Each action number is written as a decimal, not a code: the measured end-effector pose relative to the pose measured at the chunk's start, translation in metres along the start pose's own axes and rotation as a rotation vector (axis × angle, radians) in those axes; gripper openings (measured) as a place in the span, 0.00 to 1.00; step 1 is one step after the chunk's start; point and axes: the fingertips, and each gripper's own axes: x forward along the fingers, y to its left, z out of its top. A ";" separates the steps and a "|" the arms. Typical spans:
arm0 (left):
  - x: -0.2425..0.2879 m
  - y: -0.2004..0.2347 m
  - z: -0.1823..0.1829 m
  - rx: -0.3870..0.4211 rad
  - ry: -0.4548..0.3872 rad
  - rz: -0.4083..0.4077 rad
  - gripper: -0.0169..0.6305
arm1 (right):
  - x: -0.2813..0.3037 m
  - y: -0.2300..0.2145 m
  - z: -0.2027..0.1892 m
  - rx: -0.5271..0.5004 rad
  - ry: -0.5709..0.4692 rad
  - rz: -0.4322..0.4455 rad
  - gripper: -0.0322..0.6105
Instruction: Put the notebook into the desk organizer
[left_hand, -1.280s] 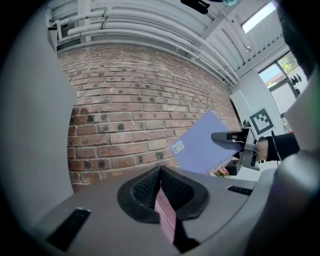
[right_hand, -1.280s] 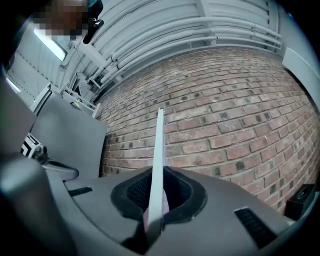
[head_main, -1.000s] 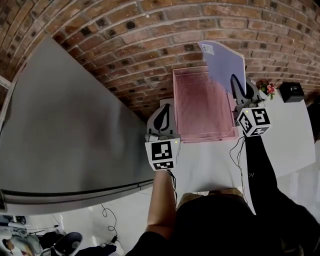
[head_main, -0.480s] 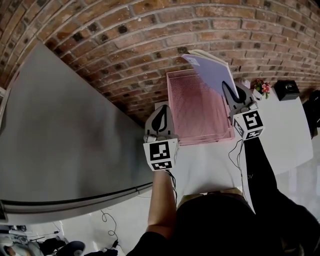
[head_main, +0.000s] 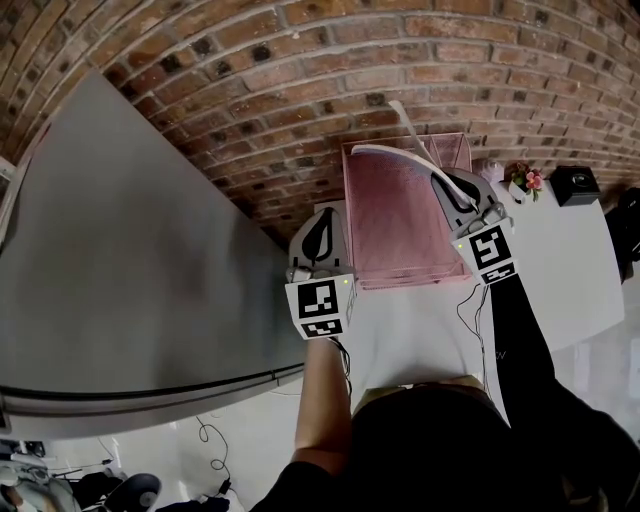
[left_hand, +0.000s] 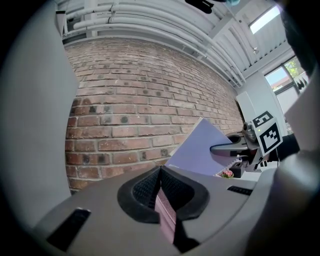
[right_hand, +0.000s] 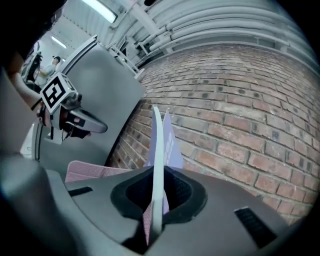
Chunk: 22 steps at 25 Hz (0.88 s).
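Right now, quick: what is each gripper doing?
Left gripper: closed on the pink mesh wall of the desk organizer.
Right gripper: closed on the notebook, gripped edge-on.

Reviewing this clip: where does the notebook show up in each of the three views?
Head view: notebook upper centre-right, edge-on, held in the right gripper.
Left gripper view: notebook right of centre, lavender cover facing the camera, beyond jaws shut on the pink desk organizer.
Right gripper view: notebook at centre, edge-on, clamped between the jaws.
Shared landmark: the brick wall behind it in all three.
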 end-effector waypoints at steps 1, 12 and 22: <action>-0.001 0.001 0.001 -0.002 -0.003 0.003 0.05 | 0.001 0.005 0.001 -0.025 0.008 0.015 0.12; -0.015 0.014 0.001 -0.009 -0.015 0.025 0.05 | 0.010 0.062 -0.008 -0.307 0.108 0.165 0.12; -0.026 0.024 0.001 -0.013 -0.019 0.044 0.05 | 0.011 0.093 -0.021 -0.379 0.197 0.294 0.14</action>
